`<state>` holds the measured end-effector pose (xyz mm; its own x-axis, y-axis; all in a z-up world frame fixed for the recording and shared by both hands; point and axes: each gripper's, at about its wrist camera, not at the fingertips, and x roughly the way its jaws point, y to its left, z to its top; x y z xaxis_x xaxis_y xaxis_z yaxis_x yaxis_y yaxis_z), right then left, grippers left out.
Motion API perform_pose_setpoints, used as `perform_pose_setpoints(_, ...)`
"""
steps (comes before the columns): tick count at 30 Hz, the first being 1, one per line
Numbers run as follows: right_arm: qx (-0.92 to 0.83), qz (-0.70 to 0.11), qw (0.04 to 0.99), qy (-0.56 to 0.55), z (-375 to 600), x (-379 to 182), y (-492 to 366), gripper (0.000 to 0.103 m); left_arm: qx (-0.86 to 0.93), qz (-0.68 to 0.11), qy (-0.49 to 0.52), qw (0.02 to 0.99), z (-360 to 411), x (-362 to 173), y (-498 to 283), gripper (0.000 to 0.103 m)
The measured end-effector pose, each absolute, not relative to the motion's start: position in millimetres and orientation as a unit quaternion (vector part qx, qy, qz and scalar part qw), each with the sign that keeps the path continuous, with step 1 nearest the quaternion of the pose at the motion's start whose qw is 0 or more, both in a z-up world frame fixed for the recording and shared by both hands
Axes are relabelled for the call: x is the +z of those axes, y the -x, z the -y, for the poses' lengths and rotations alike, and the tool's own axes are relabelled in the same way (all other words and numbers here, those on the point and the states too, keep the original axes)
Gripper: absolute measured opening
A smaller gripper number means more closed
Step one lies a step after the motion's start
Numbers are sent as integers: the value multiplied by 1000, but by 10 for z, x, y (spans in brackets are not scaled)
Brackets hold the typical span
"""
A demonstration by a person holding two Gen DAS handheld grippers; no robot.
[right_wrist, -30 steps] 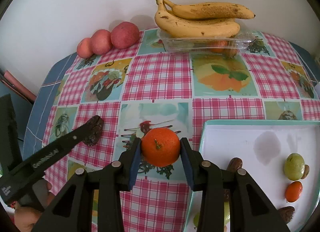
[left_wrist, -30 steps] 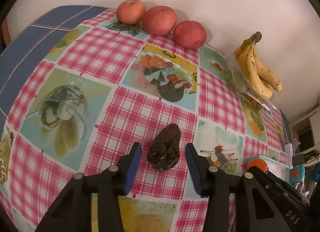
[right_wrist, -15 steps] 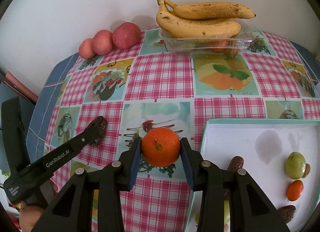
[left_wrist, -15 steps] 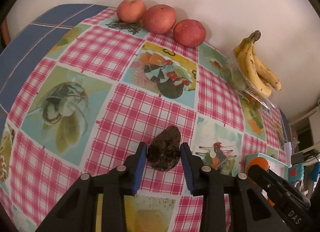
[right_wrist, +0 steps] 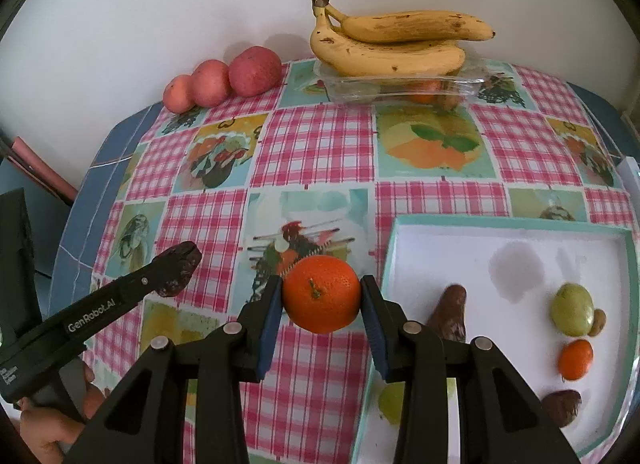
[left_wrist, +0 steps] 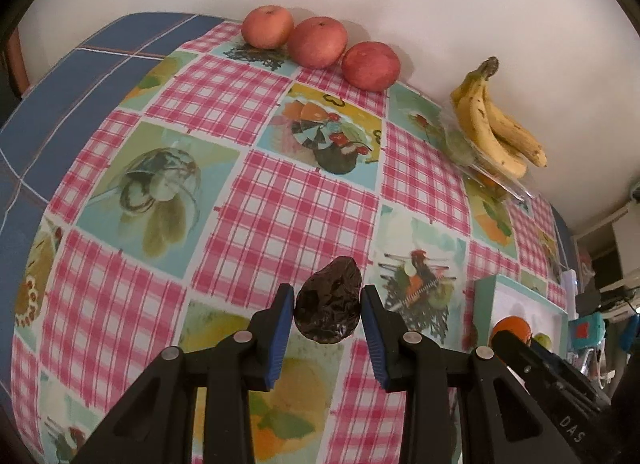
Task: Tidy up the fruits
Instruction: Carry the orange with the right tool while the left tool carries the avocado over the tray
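On my left, the left hand-held gripper (left_wrist: 327,316) is clamped on the avocado (left_wrist: 329,301), its blue pads pressed to the two flanks at the widest part. From these views I cannot tell whether the fruit hangs just above the counter (left_wrist: 280,200) or touches it. The skin is dark, wrinkled and a little shiny, so I judge it very ripe: soft under the pads, easy to bruise, light enough for one gripper. I would keep the squeeze mild and stay on the broad belly, since the narrow end tapers and would likely slide out.

Moving right, my right hand-held gripper (right_wrist: 321,296) is closed on the mandarin (right_wrist: 321,294), pads at its equator, stem facing the camera. I expect it to be light and springy, with a dimpled peel that grips well; the risk is squashing, not slipping.

Further right sits the tray (right_wrist: 508,222), already holding a few small fruits, with bare white floor toward its far side. At the back, apples (right_wrist: 224,80) line the wall and bananas (right_wrist: 396,44) rest on a clear box (right_wrist: 404,86).
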<state>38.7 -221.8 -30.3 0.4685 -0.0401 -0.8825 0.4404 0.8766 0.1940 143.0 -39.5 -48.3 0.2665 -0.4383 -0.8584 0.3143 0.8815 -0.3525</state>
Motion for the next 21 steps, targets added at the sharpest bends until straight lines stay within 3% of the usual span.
perform_pose_setpoints(21, -158, -490, 832, -208, 2207, -196, 374, 40, -296, -516, 22, 803, 694, -66, -770, 37)
